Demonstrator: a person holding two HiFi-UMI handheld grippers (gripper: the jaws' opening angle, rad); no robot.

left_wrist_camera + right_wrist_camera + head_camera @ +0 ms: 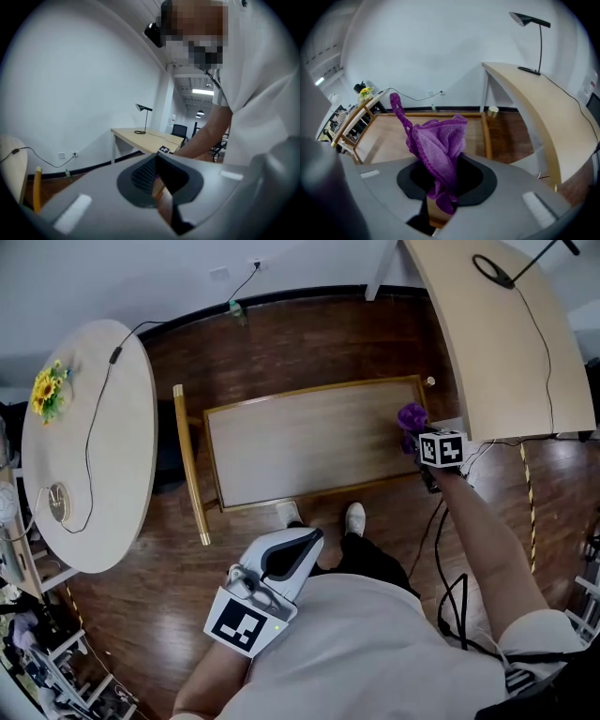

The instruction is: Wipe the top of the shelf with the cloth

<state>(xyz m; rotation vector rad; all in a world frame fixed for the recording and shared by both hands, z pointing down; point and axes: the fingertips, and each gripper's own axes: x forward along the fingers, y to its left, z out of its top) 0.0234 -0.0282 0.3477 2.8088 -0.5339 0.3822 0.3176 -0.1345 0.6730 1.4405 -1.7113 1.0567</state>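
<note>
Two grippers are in our hands. Closest to us, the left gripper (302,546) hangs by our waist above the dark wooden floor (141,615), its jaws pressed together with nothing between them. Further out, at the end of our outstretched arm, the right gripper (440,180) pinches a purple cloth (438,143), which bunches up out of the jaws with one corner sticking upward. This cloth is over the right end of the shelf (300,442), a long pale wooden top with a raised rim; we cannot tell whether it touches the wood. Beyond that end stands a long pale table (506,343) carrying a black lamp (541,47). Far to our left, a round table (112,474) holds yellow flowers (45,390) and a black cable (91,442).
</note>
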